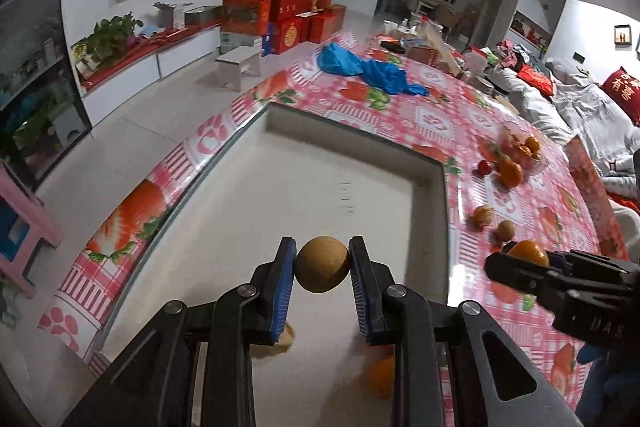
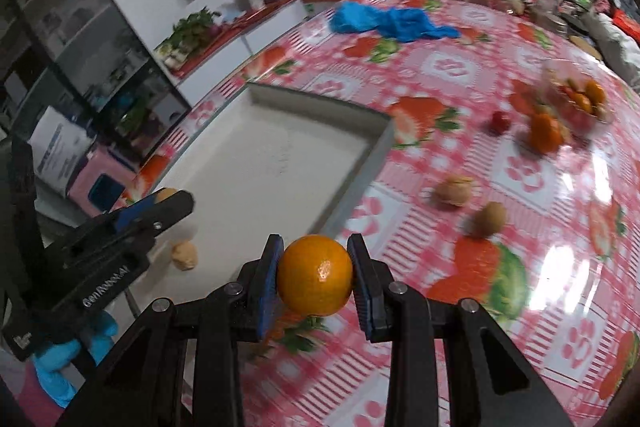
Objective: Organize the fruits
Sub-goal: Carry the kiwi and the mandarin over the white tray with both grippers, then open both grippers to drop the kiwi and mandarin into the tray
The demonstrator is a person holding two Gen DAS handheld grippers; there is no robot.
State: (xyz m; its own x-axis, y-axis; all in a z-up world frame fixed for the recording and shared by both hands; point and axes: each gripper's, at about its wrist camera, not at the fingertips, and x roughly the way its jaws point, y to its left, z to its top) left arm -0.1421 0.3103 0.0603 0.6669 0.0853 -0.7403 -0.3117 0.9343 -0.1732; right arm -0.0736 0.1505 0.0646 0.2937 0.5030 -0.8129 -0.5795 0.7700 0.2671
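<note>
Left gripper [image 1: 322, 269]: clamped on small brown fruit [image 1: 322, 263], above white tray [image 1: 352, 163].
Right gripper [image 2: 315, 277]: squeezing orange [image 2: 315, 275] over tablecloth [image 2: 460, 75], beside tray.
Handling: light, round, probably slippery; best pinched across the middle, gently.

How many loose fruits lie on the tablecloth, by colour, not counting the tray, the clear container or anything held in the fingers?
Orange fruit: 1
Small red fruit: 1
Brown fruit: 2
Total: 4
</note>
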